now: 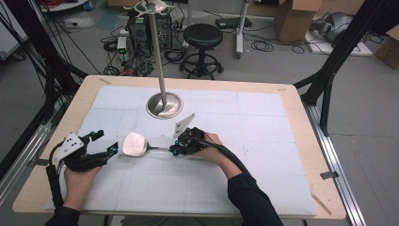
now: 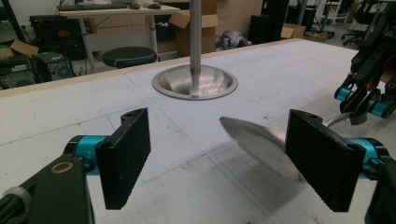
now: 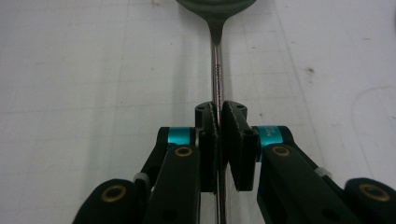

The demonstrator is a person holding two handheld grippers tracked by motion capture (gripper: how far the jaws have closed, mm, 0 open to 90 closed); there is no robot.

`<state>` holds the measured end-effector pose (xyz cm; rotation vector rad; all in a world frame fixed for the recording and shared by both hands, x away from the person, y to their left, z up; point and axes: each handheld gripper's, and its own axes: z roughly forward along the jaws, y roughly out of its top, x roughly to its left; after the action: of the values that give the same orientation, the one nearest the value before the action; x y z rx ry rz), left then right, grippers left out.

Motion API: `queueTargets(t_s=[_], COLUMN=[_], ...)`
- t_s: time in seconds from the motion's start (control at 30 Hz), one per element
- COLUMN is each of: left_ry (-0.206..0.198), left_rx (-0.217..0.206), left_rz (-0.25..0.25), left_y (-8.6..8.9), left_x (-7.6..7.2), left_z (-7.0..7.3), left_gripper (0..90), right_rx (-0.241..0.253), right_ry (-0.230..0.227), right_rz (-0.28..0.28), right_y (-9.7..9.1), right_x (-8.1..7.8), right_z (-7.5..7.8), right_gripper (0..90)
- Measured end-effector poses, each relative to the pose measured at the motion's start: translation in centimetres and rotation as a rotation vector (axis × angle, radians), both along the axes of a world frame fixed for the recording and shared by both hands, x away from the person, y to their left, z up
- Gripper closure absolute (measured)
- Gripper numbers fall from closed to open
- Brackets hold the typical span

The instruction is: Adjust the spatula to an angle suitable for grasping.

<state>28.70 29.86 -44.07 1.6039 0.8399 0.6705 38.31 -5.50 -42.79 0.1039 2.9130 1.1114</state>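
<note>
No readable text, label, brand or number anywhere. Fine engraved line runs along spatula handle (image 3: 216, 70) in right gripper view, just ahead of right hand-held gripper (image 3: 219, 116) clamped on it; characters too small and blurred to make out. Cardboard boxes (image 1: 294, 16) on floor beyond worktop (image 1: 291, 94) show no legible print in high view.

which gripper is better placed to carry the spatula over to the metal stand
Right. The right gripper is already shut on the spatula handle, jaws clamped either side of the shaft. The left gripper is open, its jaws merely flanking the blade. The stand sits just beyond both.
</note>
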Motion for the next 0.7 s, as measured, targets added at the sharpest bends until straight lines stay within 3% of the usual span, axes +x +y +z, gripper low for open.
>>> queueTargets(t_s=[0.17, 0.27, 0.3, 0.33, 0.37, 0.43, 0.47, 0.53, 0.7], left_ry=[-0.003, 0.004, 0.007, 0.011, 0.012, 0.015, 0.016, 0.021, 0.031], left_rx=[0.004, 0.018, 0.017, 0.018, 0.019, 0.026, 0.024, 0.023, 0.026], left_rz=[-0.001, -0.001, -0.001, -0.001, -0.001, -0.001, 0.000, 0.003, 0.002], left_y=[-0.1, -0.2, -0.3, -0.3, -0.3, -0.3, -0.3, -0.3, -0.2], left_x=[0.0, 0.1, 0.2, 0.2, 0.2, 0.2, 0.2, 0.3, 0.4], left_z=[-0.1, -0.2, -0.2, -0.3, -0.3, -0.3, -0.3, -0.4, -0.5], left_gripper=[22.4, 22.4, 22.3, 22.3, 22.3, 22.4, 22.4, 22.4, 22.2], right_rx=[-0.017, -0.012, -0.008, 0.002, 0.002, 0.017, 0.036, 0.052, 0.121], right_ry=[-0.007, 0.005, -0.004, -0.017, -0.017, -0.016, -0.019, -0.026, -0.085], right_rz=[0.050, 0.047, 0.036, 0.021, 0.021, 0.000, -0.030, -0.054, -0.190], right_y=[1.4, 1.4, 1.3, 1.2, 1.2, 0.8, 0.1, -0.5, -4.8], right_x=[0.0, 0.0, 0.0, 0.0, 0.0, 0.1, 0.1, 0.1, -0.6], right_z=[-0.7, -0.8, -0.7, -0.6, -0.6, -0.2, 0.5, 0.9, 2.9], right_gripper=[84.2, 83.5, 71.4, 64.8, 64.8, 60.2, 52.5, 49.6, 41.7])
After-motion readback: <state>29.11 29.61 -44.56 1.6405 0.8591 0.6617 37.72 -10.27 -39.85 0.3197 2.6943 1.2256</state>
